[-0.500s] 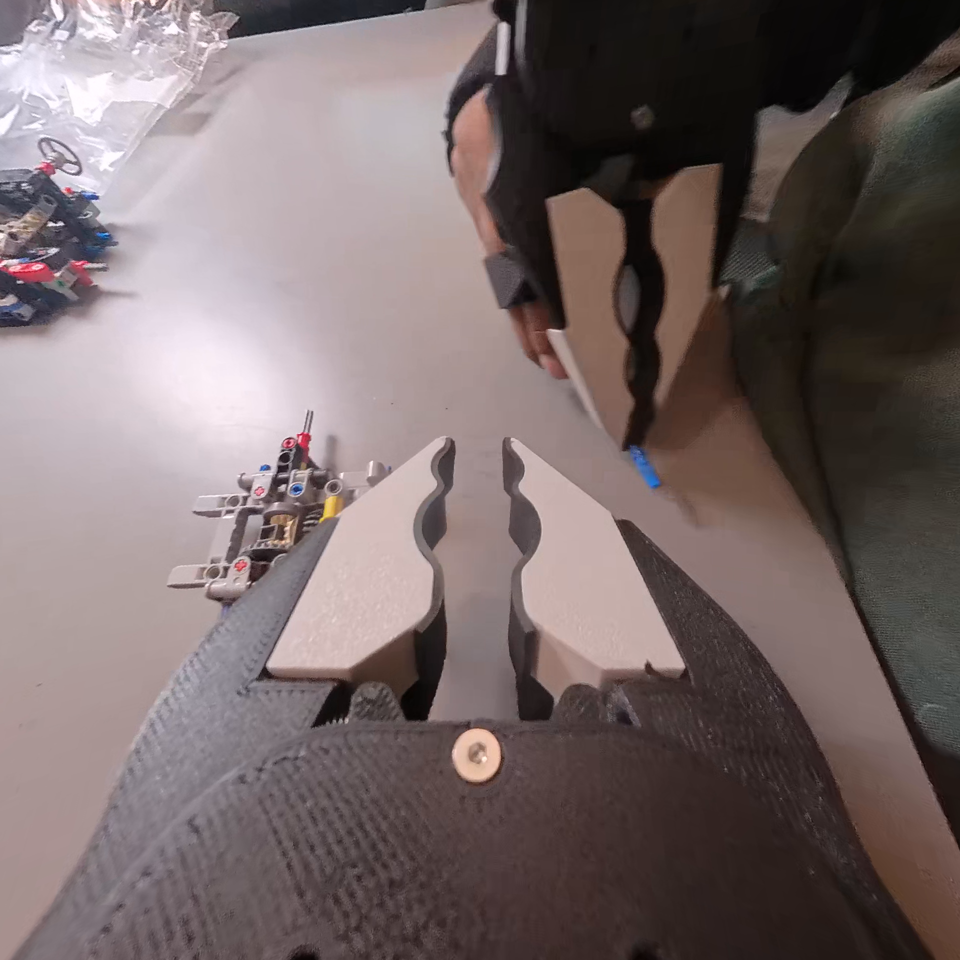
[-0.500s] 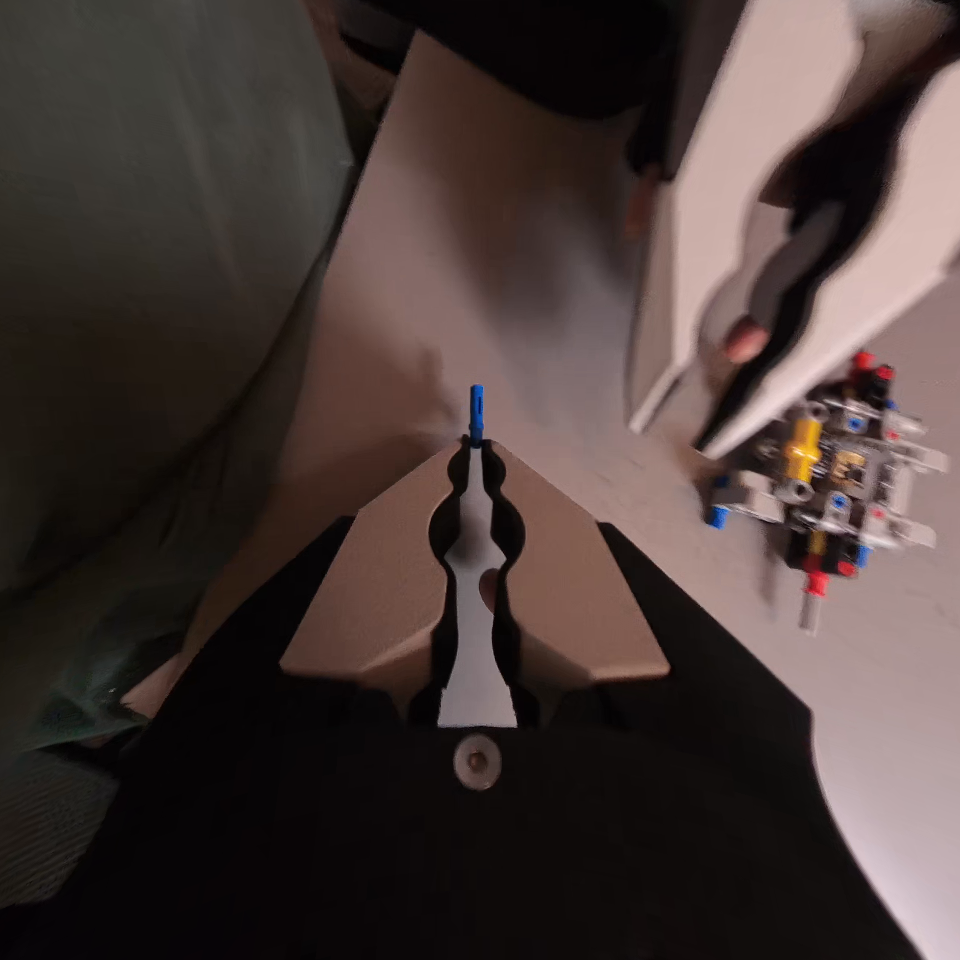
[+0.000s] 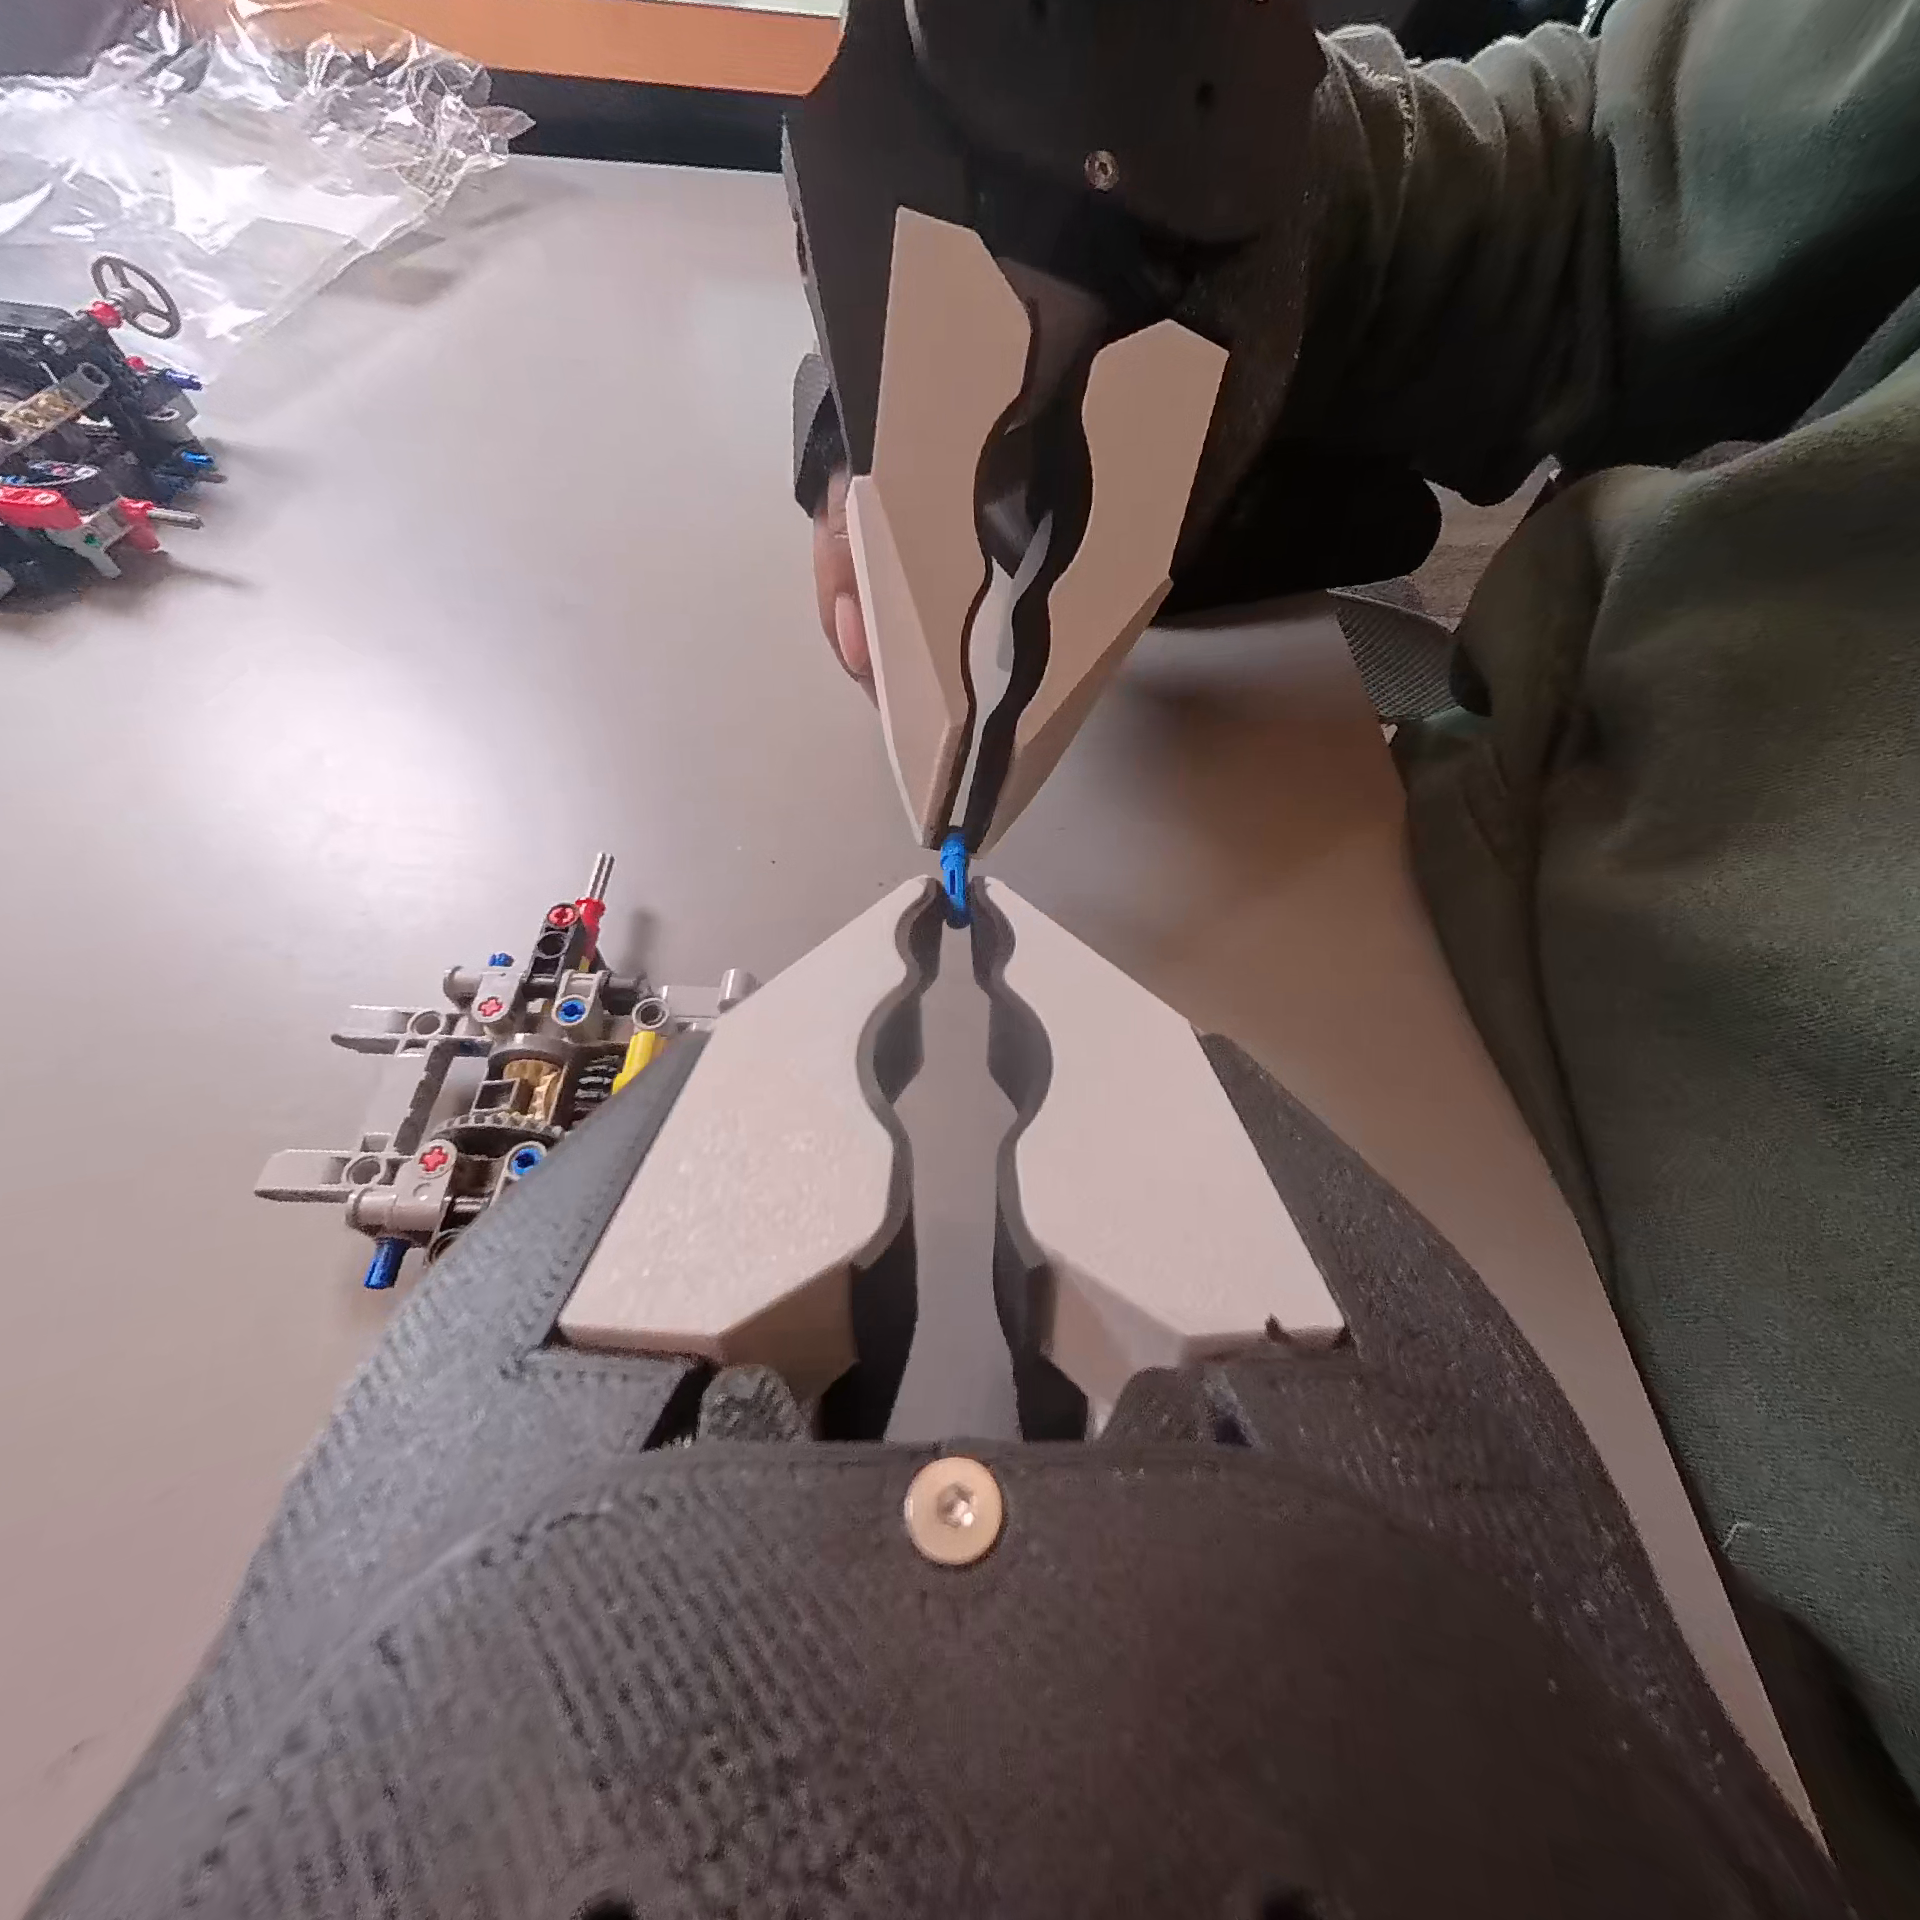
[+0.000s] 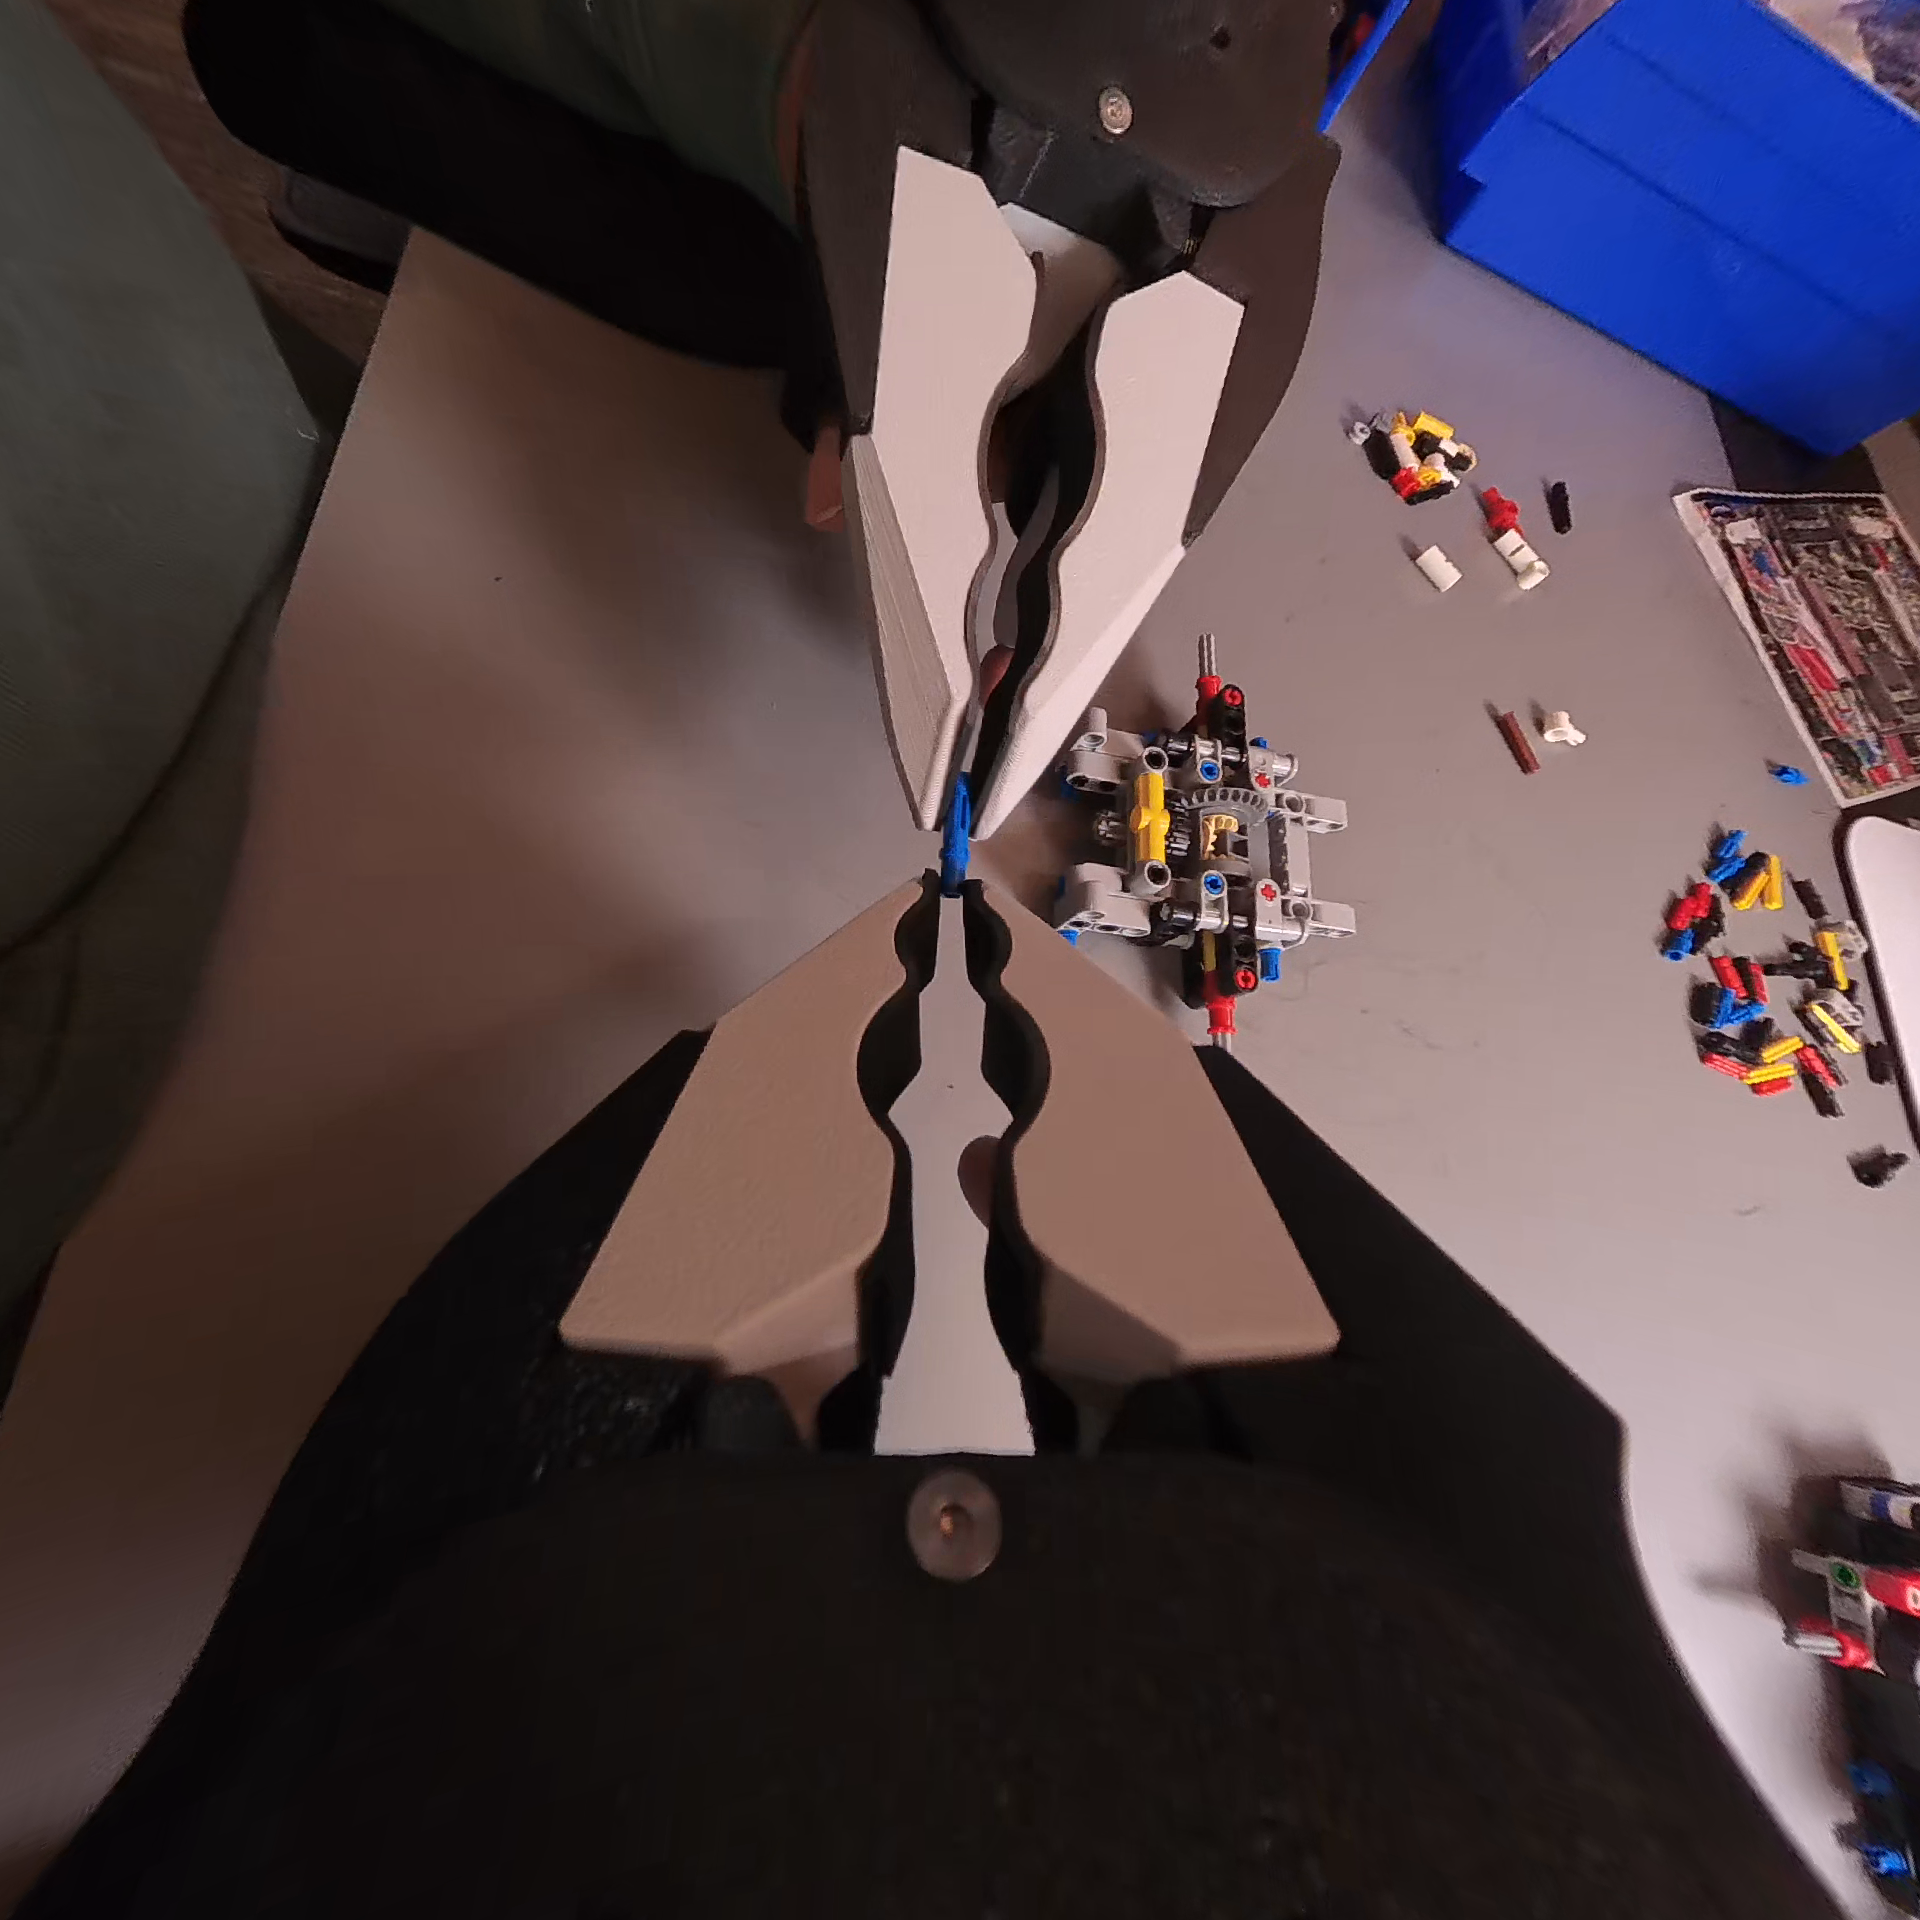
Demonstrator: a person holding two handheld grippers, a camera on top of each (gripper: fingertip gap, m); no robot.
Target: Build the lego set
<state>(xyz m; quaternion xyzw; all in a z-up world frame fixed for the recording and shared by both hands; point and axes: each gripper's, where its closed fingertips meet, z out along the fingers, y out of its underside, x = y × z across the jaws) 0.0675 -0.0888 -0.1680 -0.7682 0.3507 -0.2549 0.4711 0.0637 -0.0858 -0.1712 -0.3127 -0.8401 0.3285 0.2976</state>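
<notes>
A small blue pin [image 3: 953, 878] hangs above the grey table [image 3: 520, 623], gripped at both ends. My left gripper [image 3: 954, 902] is shut on its near end. My right gripper [image 3: 958, 831] comes in from above, tip to tip with the left, shut on the other end. In the right wrist view my right gripper [image 4: 948, 891] pinches the blue pin [image 4: 956, 831], and the left gripper [image 4: 954, 816] clamps it from the far side. A grey gear assembly [image 3: 499, 1081] lies on the table left of my left gripper; it also shows in the right wrist view [image 4: 1205, 842].
Loose small parts [image 4: 1766, 987] lie at the right, near a blue bin [image 4: 1683, 187] and a printed booklet [image 4: 1808, 634]. A black vehicle build [image 3: 83, 436] and a clear plastic bag [image 3: 208, 156] lie far left. A green sleeve [image 3: 1662, 727] lies along the table's edge. Only a small space, under 4 cm, lies between the two pairs of fingers.
My left gripper was open and apart from the pin; it has met the right gripper and closed on the pin's free end. The right gripper kept its hold on the pin.
</notes>
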